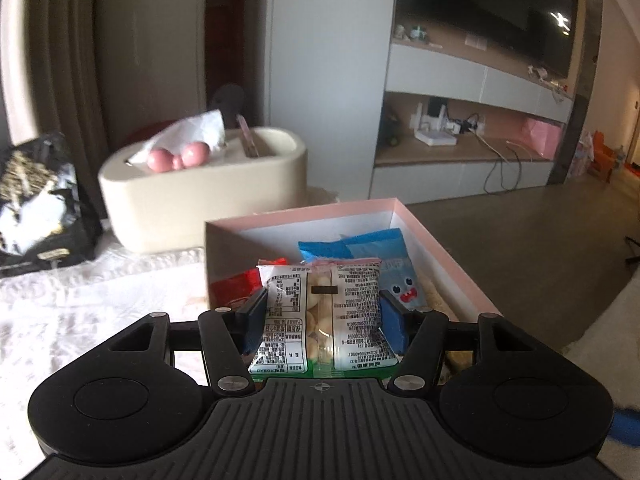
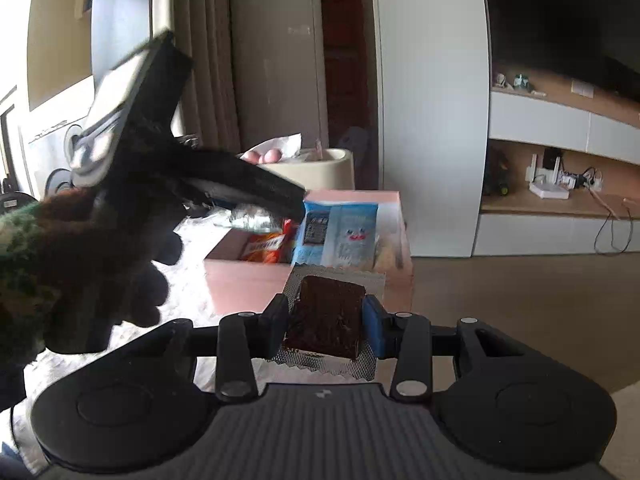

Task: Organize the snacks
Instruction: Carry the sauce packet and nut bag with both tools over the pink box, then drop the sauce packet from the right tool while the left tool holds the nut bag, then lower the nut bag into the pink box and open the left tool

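— Nearest the lens, lower centre of the left wrist view: left gripper (image 1: 323, 314), jaws clamped on a white snack packet (image 1: 322, 316) with printed back and pale round pieces showing through a clear strip.

— And left of that?

— Far left edge, a dark bag (image 1: 38, 200); next along, a beige tissue holder (image 1: 200, 188) on the white-covered bench (image 1: 80, 304). Then, centre to right, the pink box (image 1: 452, 268), open, already holding a red packet (image 1: 236, 284) at its left, and a blue packet (image 1: 384, 268) with a cartoon face at its right. Held packet raised over the box's near edge, not yet lying inside.

— Right wrist view?

— Left side of frame: a gloved hand (image 2: 80, 248) carrying the other gripper, blurred, reaching over the box. Lower centre: right gripper (image 2: 326, 320), jaws closed on a dark brown bar (image 2: 326, 312) in a clear, zigzag-edged wrapper, short of the box's near wall.

— Step in hand?

— Probably mid-fill: two snacks in transit, several already boxed.

— Next move?

— Likely lowering the white packet into the free space between red and blue, then releasing. After that, bringing the bar forward past the near wall. Crinkly wrappers, so a low, gentle drop advisable to avoid sliding off the pile.
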Tool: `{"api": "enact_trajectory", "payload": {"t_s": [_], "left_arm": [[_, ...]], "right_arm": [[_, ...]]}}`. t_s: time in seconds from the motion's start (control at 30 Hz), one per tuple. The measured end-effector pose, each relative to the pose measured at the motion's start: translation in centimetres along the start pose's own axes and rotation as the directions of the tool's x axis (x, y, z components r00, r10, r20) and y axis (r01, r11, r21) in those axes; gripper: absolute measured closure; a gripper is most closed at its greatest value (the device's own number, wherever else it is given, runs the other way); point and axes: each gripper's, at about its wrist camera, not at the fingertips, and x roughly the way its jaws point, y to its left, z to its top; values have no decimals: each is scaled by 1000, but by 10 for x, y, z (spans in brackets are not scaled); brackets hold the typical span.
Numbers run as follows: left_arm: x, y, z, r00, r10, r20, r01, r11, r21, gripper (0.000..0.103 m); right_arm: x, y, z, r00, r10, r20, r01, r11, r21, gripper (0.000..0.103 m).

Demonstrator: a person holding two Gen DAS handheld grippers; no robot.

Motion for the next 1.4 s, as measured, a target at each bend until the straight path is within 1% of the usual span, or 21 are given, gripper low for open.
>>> {"api": "enact_trajectory", "payload": {"t_s": [0.07,0.17,0.27,0.3,0.4,0.47,0.5,0.57,0.63,0.67,0.7,0.77,0.83,0.87,0.93,0.97,1.03,1.13,1.2,1.3,1.4], "left_arm": [[10,4,1,1000,-16,-9,16,1000,-20,38],[19,16,3,997,-74,-26,71,993,-89,38],[12,38,4,985,-158,66,169,962,-214,39],[10,43,5,979,-185,82,199,953,-229,39],[16,53,8,955,-294,43,295,921,-255,39],[19,61,6,943,-326,66,330,895,-300,39],[20,64,6,943,-321,83,331,892,-308,39],[23,63,8,953,-294,72,302,914,-272,39],[34,53,11,967,-254,-33,244,951,-190,39],[41,49,11,965,-248,-84,234,960,-152,39],[44,46,9,965,-243,-97,230,965,-129,39],[47,44,9,970,-224,-97,212,970,-116,39],[48,48,10,972,-216,-91,201,967,-155,38],[49,48,11,978,-190,-90,175,973,-152,38],[52,44,16,992,-95,-77,89,993,-80,35],[52,43,16,994,-88,-63,84,995,-61,35],[48,48,17,992,-121,-35,118,989,-89,37],[37,63,18,974,-227,3,223,952,-209,37],[30,70,19,971,-237,26,235,936,-263,38],[15,67,25,975,-217,54,223,955,-196,38],[11,56,31,987,-157,36,160,980,-115,38]], "right_arm": [[9,-3,8,1000,-19,11,19,1000,-10,63],[24,-5,19,999,-42,27,42,999,-15,63],[40,-4,29,998,-54,43,55,998,-27,63],[47,-4,32,997,-58,47,59,998,-31,63],[72,-1,42,997,-67,45,69,996,-54,63],[91,0,49,995,-86,52,89,993,-75,63],[99,0,50,994,-94,48,97,993,-73,63],[118,-5,52,997,-70,21,71,996,-50,62],[129,-9,50,999,-32,-41,32,999,-15,62],[131,-10,47,998,-16,-58,16,1000,1,61],[131,-9,45,998,-4,-61,4,1000,8,60],[127,-9,41,998,-9,-55,9,1000,9,55],[121,-10,38,999,-18,-48,19,1000,16,53],[119,-11,38,999,-18,-50,20,1000,24,53],[117,-13,38,998,-17,-57,19,999,39,52],[114,-13,37,998,-17,-59,20,999,44,52],[105,-12,35,998,-23,-51,25,999,46,52],[96,-10,34,999,-28,-39,29,999,41,52],[90,-8,33,999,-32,-34,33,999,32,48],[79,-7,31,1000,-25,-15,25,999,37,43],[71,-5,28,1000,-20,0,20,999,37,40]]}}
